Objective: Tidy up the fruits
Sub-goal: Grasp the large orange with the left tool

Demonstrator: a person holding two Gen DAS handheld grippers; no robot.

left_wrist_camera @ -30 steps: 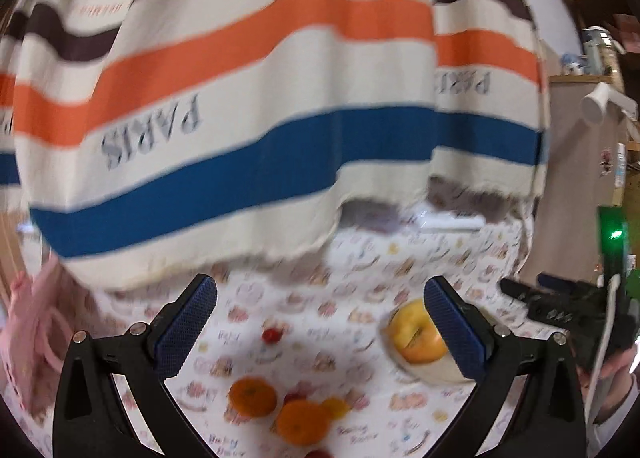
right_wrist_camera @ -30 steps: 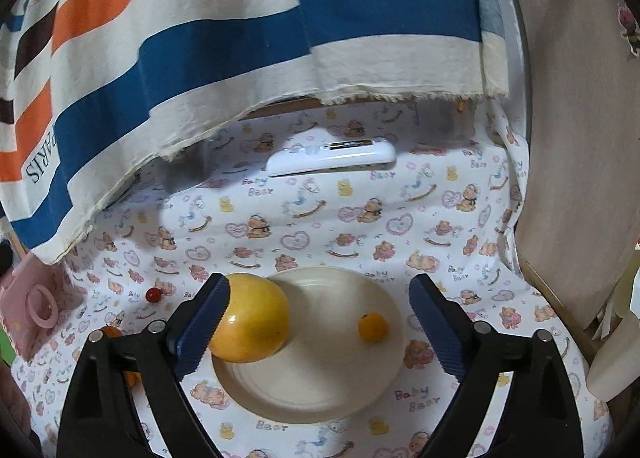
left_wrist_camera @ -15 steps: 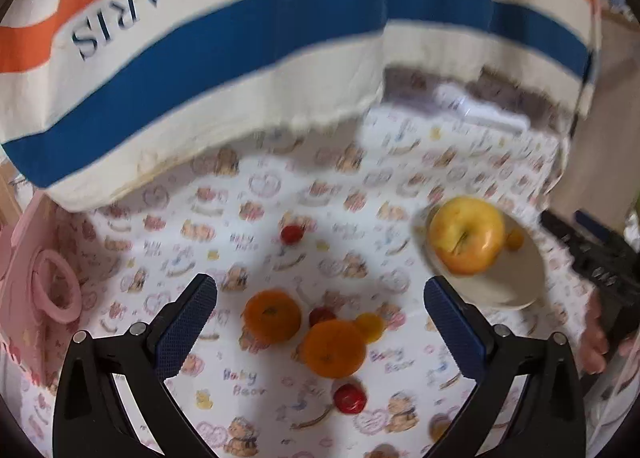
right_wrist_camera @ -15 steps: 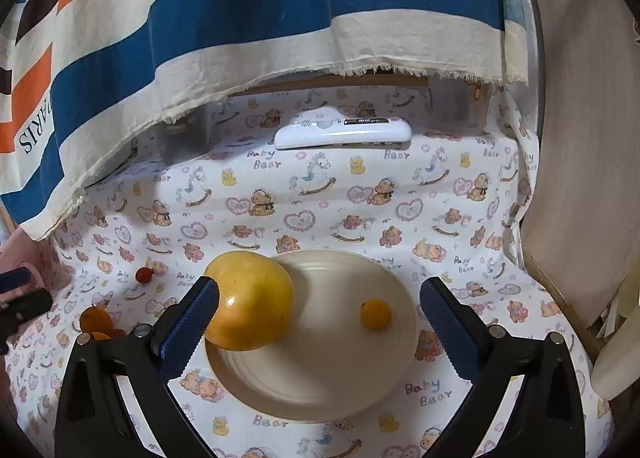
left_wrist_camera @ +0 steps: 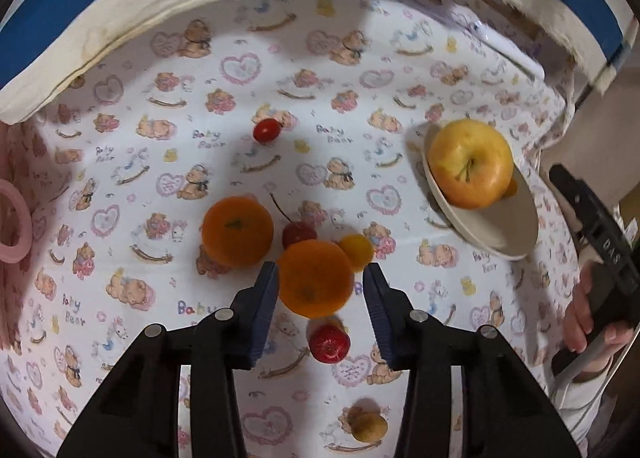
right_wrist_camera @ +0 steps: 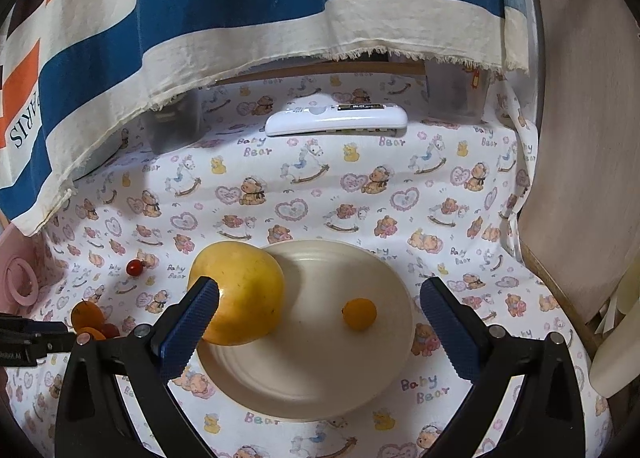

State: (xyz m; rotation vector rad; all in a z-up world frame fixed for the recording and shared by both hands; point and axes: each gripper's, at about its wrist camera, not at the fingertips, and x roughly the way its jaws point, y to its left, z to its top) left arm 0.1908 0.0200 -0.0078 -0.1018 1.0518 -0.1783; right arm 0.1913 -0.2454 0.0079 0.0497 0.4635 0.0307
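Note:
My left gripper (left_wrist_camera: 319, 268) points down at a cluster of fruit on the bear-print cloth. Its jaws are closing around an orange (left_wrist_camera: 314, 278); the left pad is at its skin and a thin gap shows at the right pad. Around it lie a second orange (left_wrist_camera: 237, 231), a dark cherry (left_wrist_camera: 299, 234), a small yellow-orange fruit (left_wrist_camera: 356, 252) and a red fruit (left_wrist_camera: 329, 342). My right gripper (right_wrist_camera: 320, 286) stands open and holds nothing. It hovers at a cream plate (right_wrist_camera: 312, 378) with a yellow apple (right_wrist_camera: 238, 292) and a small orange fruit (right_wrist_camera: 359, 313).
A cherry tomato (left_wrist_camera: 267, 130) lies farther out and a small brownish fruit (left_wrist_camera: 369, 426) nearer. A striped cloth (right_wrist_camera: 240, 9) hangs over the back, above a white remote (right_wrist_camera: 336, 119) and clear containers (right_wrist_camera: 172, 125). A wooden board (right_wrist_camera: 580, 137) bounds the right, a pink item (left_wrist_camera: 12, 225) the left.
My left gripper tipped downward and dropped toward the fruit cluster, and its jaws narrowed from wide open to either side of an orange. The right gripper stayed over the plate.

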